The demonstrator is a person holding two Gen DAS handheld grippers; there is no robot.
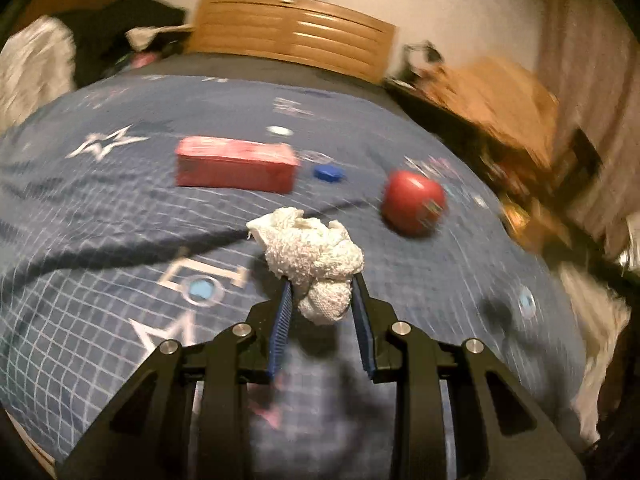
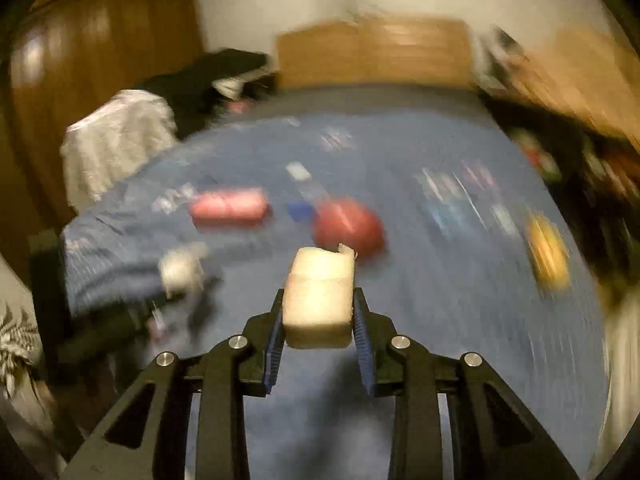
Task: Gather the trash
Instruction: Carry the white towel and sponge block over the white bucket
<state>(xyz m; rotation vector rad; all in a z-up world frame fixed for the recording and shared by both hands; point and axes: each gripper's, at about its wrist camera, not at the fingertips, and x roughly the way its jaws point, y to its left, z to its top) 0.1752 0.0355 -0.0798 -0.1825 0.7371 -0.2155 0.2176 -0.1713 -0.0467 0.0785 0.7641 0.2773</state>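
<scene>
Overhead, two grippers work a cluttered bed, each with a piece of trash between its pads.

Left gripper (image 1: pixel 320 284): narrowed on a crumpled white tissue (image 1: pixel 310 256), pinched low so that most of the wad bulges out past the fingertips.

Right gripper (image 2: pixel 318 300): clamped on a pale block (image 2: pixel 320 292) (material hard to tell through the blur), its sides pressed by both blue pads.

Bed (image 1: pixel 100 220): blue printed cover, bearing a red box (image 1: pixel 236 164), a small blue cap (image 1: pixel 329 172) just beside it, and a red apple (image 1: pixel 412 202) farther right.

Trash location: both pieces are raised above the cover, clear of the box and the apple; no bin shows in either view.

Also seen: a yellow object (image 2: pixel 548 254) near the bed's right edge, too smeared to name.

Risk: the tissue is soft and held by little of its bulk, so a quick swing could shake it loose onto the cover.

Risk: the right view is heavily blurred; a hasty carry could knock the block from its grip or clip the apple below.
</scene>
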